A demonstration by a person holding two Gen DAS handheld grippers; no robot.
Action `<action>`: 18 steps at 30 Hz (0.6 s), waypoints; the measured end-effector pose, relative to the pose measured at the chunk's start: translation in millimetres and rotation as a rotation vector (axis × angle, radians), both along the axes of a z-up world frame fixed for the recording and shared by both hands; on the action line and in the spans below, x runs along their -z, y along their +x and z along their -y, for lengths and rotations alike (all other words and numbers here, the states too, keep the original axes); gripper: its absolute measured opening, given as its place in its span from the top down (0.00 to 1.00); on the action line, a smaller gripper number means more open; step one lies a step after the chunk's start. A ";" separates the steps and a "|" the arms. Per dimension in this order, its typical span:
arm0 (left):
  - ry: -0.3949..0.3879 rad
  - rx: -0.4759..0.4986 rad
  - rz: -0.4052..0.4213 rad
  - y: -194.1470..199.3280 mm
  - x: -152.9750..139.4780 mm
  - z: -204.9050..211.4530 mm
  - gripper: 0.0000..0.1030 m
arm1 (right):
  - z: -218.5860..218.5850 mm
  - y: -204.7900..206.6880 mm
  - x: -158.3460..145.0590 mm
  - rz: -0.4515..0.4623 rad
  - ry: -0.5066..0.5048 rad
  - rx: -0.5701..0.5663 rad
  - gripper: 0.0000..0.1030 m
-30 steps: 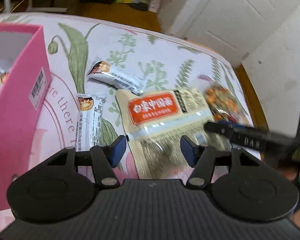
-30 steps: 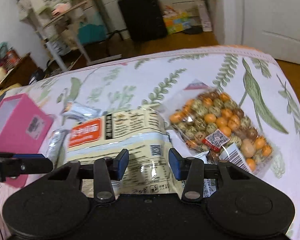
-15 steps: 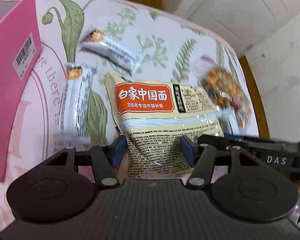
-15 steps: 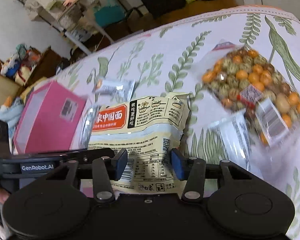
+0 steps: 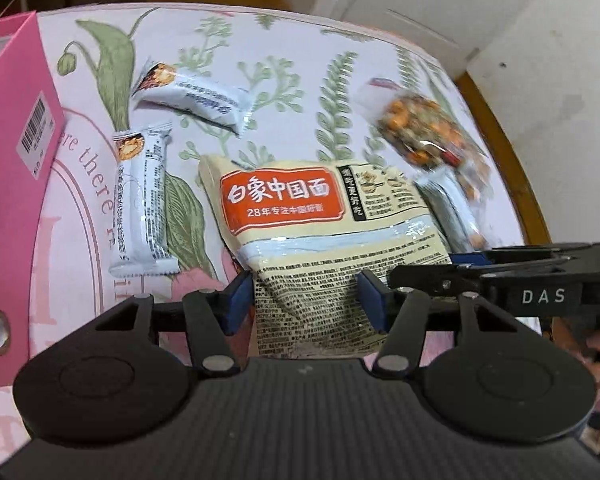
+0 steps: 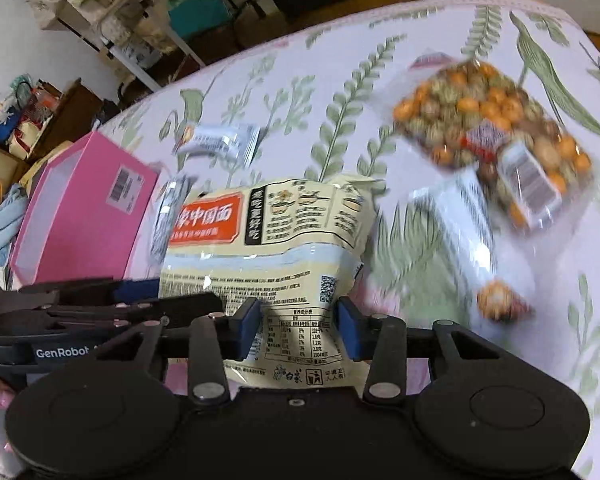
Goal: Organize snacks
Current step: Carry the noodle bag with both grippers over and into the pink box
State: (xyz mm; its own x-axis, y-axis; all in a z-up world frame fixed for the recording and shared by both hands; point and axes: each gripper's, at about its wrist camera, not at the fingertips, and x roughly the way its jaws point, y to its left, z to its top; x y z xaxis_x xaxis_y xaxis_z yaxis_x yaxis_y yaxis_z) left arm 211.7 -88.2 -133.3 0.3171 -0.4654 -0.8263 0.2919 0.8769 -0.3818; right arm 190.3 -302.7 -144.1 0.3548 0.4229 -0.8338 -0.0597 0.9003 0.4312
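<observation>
Nearest, left gripper (image 5: 306, 304) and right gripper (image 6: 298, 330), both spread apart, each straddling the near end of the noodle packet (image 5: 328, 248) without clamping it. Just beyond, flat on the floral tablecloth (image 5: 284, 56), two white snack bars (image 5: 144, 204) left of the packet. Farther: pink box (image 5: 16, 184) at left, bag of mixed nuts (image 6: 492, 128) at right.

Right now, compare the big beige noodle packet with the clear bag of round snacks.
The beige noodle packet is opaque and printed, with an orange label; the clear snack bag shows its orange and green balls. The packet sits between both grippers' jaws; the bag lies farther off, untouched. Both are sealed plastic packs.
</observation>
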 end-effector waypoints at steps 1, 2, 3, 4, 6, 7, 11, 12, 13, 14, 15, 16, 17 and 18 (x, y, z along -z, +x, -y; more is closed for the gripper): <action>-0.005 0.006 -0.014 -3.1 -2.8 -2.3 0.46 | -3.1 -5.0 -4.3 -0.002 -0.007 -0.005 0.54; -0.012 0.008 -0.027 -6.1 -5.0 -5.0 0.46 | -5.4 -10.1 -8.7 -0.006 -0.012 -0.009 0.54; -0.020 0.011 -0.042 -9.3 -7.5 -7.8 0.46 | -7.0 -14.8 -12.9 -0.008 -0.016 -0.013 0.53; -0.028 0.014 -0.053 -13.5 -9.7 -10.6 0.46 | -9.6 -19.6 -17.2 -0.009 -0.019 -0.016 0.51; -0.042 0.019 -0.065 -21.3 -14.9 -15.7 0.46 | -14.0 -27.2 -23.0 -0.009 -0.029 -0.019 0.49; -0.045 0.021 -0.070 -25.6 -17.8 -18.0 0.46 | -16.9 -31.8 -26.2 -0.011 -0.032 -0.018 0.49; -0.051 0.028 -0.075 -41.0 -27.2 -30.4 0.46 | -26.5 -46.5 -35.8 -0.018 -0.025 -0.028 0.48; -0.058 0.026 -0.080 -44.5 -29.5 -34.8 0.46 | -29.5 -49.4 -38.4 -0.017 -0.023 -0.035 0.48; -0.065 0.024 -0.084 -48.3 -32.4 -40.2 0.46 | -32.9 -53.5 -41.7 -0.014 -0.022 -0.045 0.48; -0.069 0.024 -0.084 -51.5 -35.4 -44.8 0.46 | -36.0 -56.6 -45.0 -0.007 -0.021 -0.056 0.48; -0.074 0.026 -0.080 -54.7 -38.9 -49.5 0.46 | -39.5 -60.2 -48.8 0.000 -0.021 -0.068 0.48; -0.079 0.030 -0.071 -58.8 -43.6 -54.9 0.46 | -43.1 -64.0 -53.2 0.008 -0.021 -0.080 0.48; -0.083 0.032 -0.063 -62.5 -48.3 -60.0 0.46 | -47.0 -68.0 -58.4 0.016 -0.021 -0.091 0.48; -0.087 0.034 -0.056 -65.7 -52.9 -64.6 0.46 | -50.7 -71.0 -63.2 0.021 -0.019 -0.099 0.48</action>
State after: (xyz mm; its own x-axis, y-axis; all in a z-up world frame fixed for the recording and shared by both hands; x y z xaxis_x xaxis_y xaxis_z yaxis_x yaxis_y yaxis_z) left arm 146.0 -23.6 -80.4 0.2546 -0.5455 -0.7985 0.2971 0.8299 -0.4722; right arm 119.4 -252.0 -80.8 0.3295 0.4406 -0.8350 -0.1575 0.8977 0.4116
